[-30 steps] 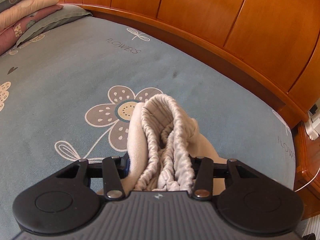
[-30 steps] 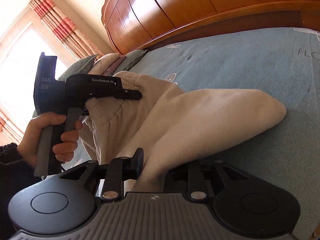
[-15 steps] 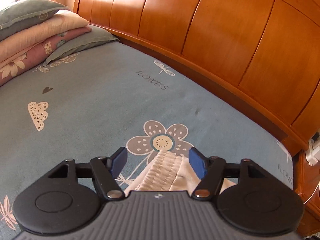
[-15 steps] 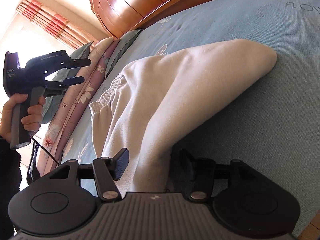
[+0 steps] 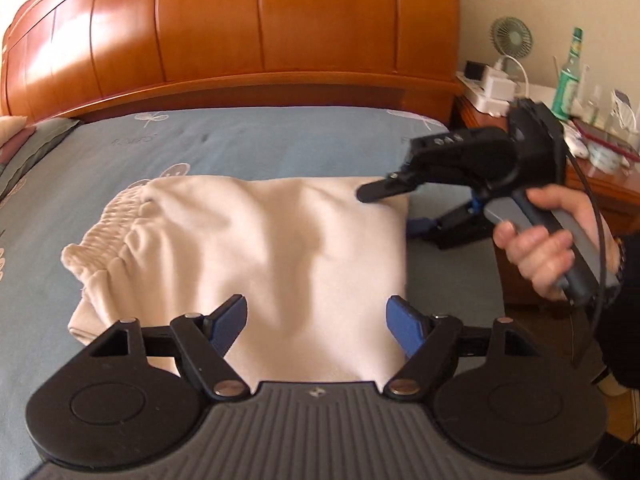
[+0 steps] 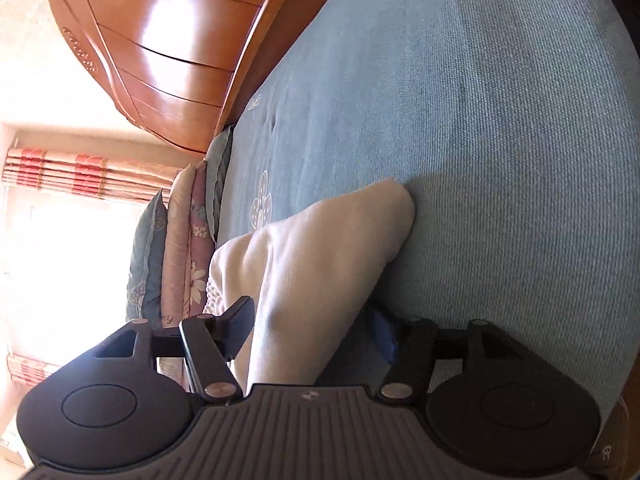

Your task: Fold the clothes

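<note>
A stack of grey, cream and pink floral pillows (image 6: 176,256) sat at the far left of the bed, under a curved orange-brown wooden headboard (image 5: 280,32). On the blue flower-printed bedsheet (image 5: 260,144) lay the cream fleece trousers with a ribbed elastic waistband (image 5: 248,240), folded into a flat, roughly square bundle, waistband to the left. The left claw (image 5: 316,324) hovered over the bundle's near edge, its blue pads spread wide and touching nothing: released. To the right, a hand (image 5: 548,248) held the right claw (image 5: 394,208) at the bundle's right edge. Its jaws were closing with the cloth edge between them; the wrist view showed the pads not yet pressing, so it gripped nothing. Beyond it stood a wooden nightstand (image 5: 600,184) with a small green fan (image 5: 512,36) and a green bottle (image 5: 568,76).

The fold looked mostly complete. The next move likely called for pinching that right edge firmly and carrying it across, or smoothing the bundle.
</note>
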